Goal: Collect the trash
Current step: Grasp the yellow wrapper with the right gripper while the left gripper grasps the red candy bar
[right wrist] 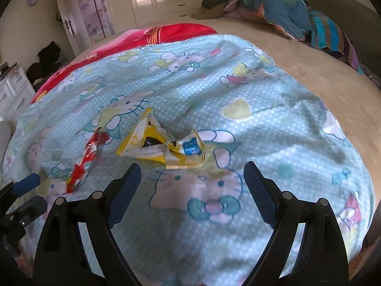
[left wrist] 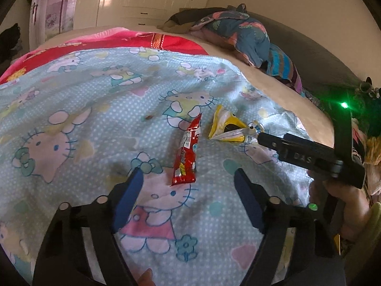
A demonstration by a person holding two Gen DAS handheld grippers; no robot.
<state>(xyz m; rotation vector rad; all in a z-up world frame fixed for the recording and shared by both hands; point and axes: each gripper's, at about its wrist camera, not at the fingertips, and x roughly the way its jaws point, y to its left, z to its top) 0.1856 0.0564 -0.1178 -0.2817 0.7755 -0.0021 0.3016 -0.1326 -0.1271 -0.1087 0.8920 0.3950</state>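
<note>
We see open blanket (left wrist: 83, 109) around the red wrapper (left wrist: 186, 152) and yellow wrapper (right wrist: 162, 146), reachable from above and the near side. Right gripper (right wrist: 191, 181) crowds the yellow one's right end. Clothes pile (left wrist: 240, 31) sits well apart at the bed's far edge.

left gripper (left wrist: 189, 178) fingers spread, right gripper (right wrist: 191, 174) likewise

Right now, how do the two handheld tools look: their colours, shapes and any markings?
Both tools are alike: black frames with angular cut-out arms, round pale rivets at the joints, and two fingers faced with textured blue pads. See the left tool and the right tool. From the left wrist view, the right tool's side carries raised letters "DAS" and a green light. A bare hand grips it; no sleeve shows.
</note>
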